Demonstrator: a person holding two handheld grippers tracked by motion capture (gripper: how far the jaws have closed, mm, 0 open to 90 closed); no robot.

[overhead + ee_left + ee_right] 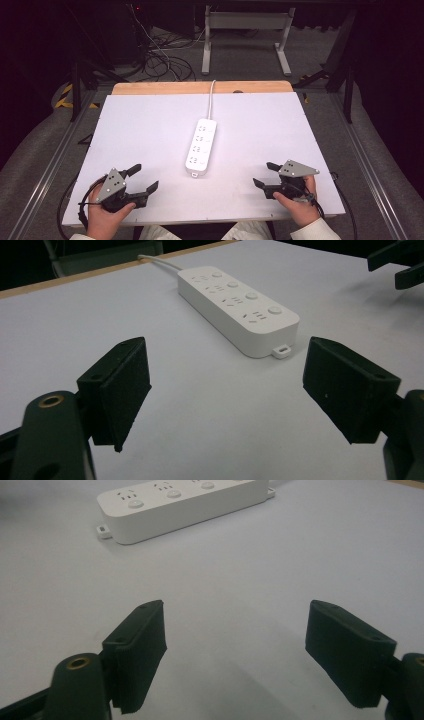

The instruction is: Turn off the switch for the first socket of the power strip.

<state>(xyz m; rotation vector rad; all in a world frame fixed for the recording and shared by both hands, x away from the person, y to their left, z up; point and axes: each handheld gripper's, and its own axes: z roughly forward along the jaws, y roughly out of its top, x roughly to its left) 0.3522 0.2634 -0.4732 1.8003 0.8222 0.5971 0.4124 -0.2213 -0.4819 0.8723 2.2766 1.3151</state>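
Black jaws of the left gripper (141,180) and right gripper (264,175) stand apart and empty at the near edge of the white table (140,125), one held in each hand. Between and beyond them, well apart from both, lies the power strip (201,146), flat, lengthwise, sockets up. Its cable (211,102) runs off the far edge. Rigid, smooth plastic, probably light and somewhat slippery; the long sides across its narrow width look the best hold, with the cable likely to drag.
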